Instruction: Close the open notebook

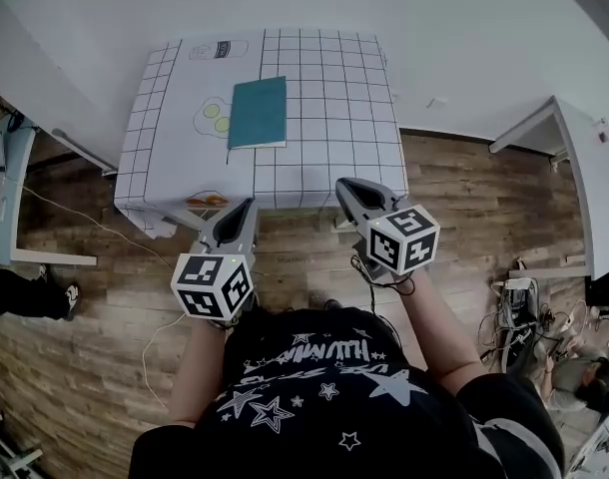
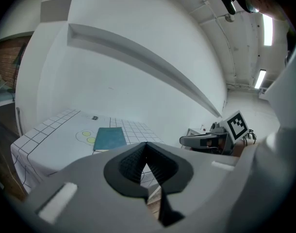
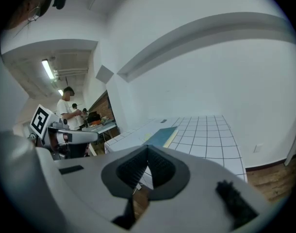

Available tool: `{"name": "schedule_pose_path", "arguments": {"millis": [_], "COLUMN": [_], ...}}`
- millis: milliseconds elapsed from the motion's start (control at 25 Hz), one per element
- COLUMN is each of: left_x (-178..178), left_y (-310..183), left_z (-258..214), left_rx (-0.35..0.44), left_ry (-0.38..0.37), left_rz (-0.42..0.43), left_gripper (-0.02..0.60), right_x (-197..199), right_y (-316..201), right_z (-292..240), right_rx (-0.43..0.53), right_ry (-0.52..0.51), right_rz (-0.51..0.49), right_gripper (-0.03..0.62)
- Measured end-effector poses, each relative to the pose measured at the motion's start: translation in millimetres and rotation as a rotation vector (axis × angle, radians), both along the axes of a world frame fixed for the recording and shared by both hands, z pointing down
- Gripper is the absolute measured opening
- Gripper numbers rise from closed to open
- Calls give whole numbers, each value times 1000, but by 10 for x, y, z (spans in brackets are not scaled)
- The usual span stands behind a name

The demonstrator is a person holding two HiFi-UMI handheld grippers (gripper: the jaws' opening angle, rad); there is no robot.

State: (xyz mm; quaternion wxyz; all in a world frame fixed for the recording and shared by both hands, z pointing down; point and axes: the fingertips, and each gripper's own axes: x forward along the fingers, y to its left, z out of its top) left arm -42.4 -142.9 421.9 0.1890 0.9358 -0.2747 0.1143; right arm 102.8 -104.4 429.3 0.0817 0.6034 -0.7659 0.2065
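A teal notebook lies flat with its cover closed on the table, which has a white grid-pattern cloth. It also shows in the left gripper view as the notebook and in the right gripper view as the notebook. My left gripper hangs over the wooden floor just short of the table's front edge, jaws shut on nothing. My right gripper is level with it on the right, also short of the table, its jaws together and empty. Both point toward the table.
Fried-egg prints lie left of the notebook. A white desk stands at the right and another desk at the left. Cables lie on the floor at the right. People stand far off in the right gripper view.
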Motion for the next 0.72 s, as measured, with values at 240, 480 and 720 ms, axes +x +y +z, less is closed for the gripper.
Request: {"name": "schedule_pose_path", "arguments": {"millis": [240, 480, 720], "left_x": [324, 292, 619], "left_y": [477, 711, 1248], "left_z": [50, 55, -27], "left_rx": [0, 18, 6], "left_ry": [-20, -15, -26], "left_rz": [-62, -166, -232], "left_gripper": [9, 9, 9], "right_x": [317, 358, 803], "right_y": [331, 589, 1138], "right_z": [-41, 125, 47], "right_rx": [35, 12, 24], "right_ry": [-32, -46, -72], "right_rz": [-76, -133, -145], "right_gripper": [14, 14, 14]}}
